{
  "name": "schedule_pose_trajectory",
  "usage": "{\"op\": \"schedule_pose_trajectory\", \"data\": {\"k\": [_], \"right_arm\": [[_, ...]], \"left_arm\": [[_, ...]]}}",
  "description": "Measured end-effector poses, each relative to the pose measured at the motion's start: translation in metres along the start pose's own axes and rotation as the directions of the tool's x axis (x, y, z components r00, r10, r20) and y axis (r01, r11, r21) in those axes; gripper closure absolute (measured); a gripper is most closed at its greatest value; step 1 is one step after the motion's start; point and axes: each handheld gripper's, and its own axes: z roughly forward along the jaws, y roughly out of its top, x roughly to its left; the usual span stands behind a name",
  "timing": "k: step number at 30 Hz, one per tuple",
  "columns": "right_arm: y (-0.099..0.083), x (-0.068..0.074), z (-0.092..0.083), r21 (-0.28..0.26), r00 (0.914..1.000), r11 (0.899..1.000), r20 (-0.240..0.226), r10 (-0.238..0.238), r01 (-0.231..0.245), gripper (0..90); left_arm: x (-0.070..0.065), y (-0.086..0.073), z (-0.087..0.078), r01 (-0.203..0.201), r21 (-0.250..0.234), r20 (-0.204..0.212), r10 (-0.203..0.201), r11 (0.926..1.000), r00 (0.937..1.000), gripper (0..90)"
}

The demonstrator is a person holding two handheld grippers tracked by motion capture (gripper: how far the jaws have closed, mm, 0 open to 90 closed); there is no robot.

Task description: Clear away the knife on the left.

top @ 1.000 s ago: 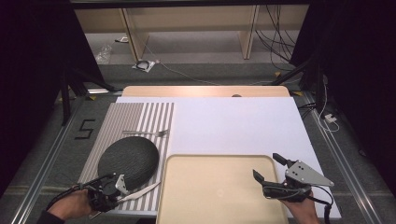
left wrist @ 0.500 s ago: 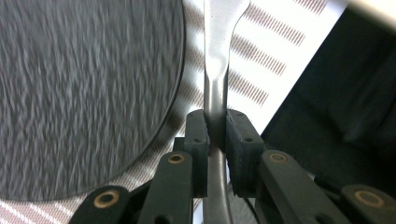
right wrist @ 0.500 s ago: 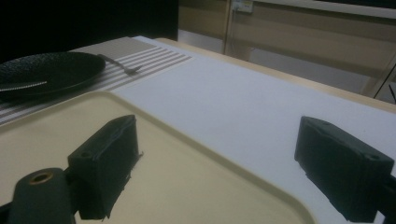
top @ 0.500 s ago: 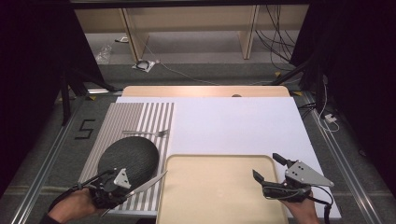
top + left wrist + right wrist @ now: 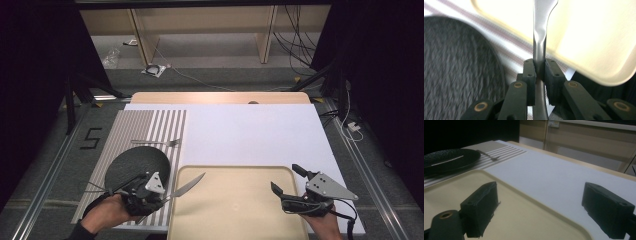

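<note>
Steel knife (image 5: 186,186) held by its handle, blade over the tray's corner (image 5: 181,172).

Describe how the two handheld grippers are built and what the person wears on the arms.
Both the left gripper and right gripper are black, each with a grey three-cornered plate with small holes, blocky black pads and brass-coloured pivot pins. A dark cable trails from the right one. A dark sleeve covers the left forearm.

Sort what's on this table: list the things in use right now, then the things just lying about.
In use:
- left hand-held gripper, shut on the silver metal knife
- cream plastic tray, under the blade

Lying about:
- round black plate
- silver fork
- striped grey placemat
- right hand-held gripper, open
</note>
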Motion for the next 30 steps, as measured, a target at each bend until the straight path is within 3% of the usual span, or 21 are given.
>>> {"op": "schedule_pose_trajectory", "data": {"k": [16, 30], "right_arm": [[0.0, 0.0, 0.0, -0.005, 1.0, 1.0, 0.0, 0.006, -0.006, 14.5], [0.0, 0.0, 0.0, -0.005, 1.0, 1.0, -0.002, 0.004, -0.004, 14.6]], "left_arm": [[-0.017, 0.042, 0.015, -0.037, -0.038, 0.062, 0.039, 0.9986, 0.9973, 79.3], [-0.031, 0.06, 0.029, -0.048, 0.017, 0.109, 0.046, 0.9987, 0.993, 79.3]]}}
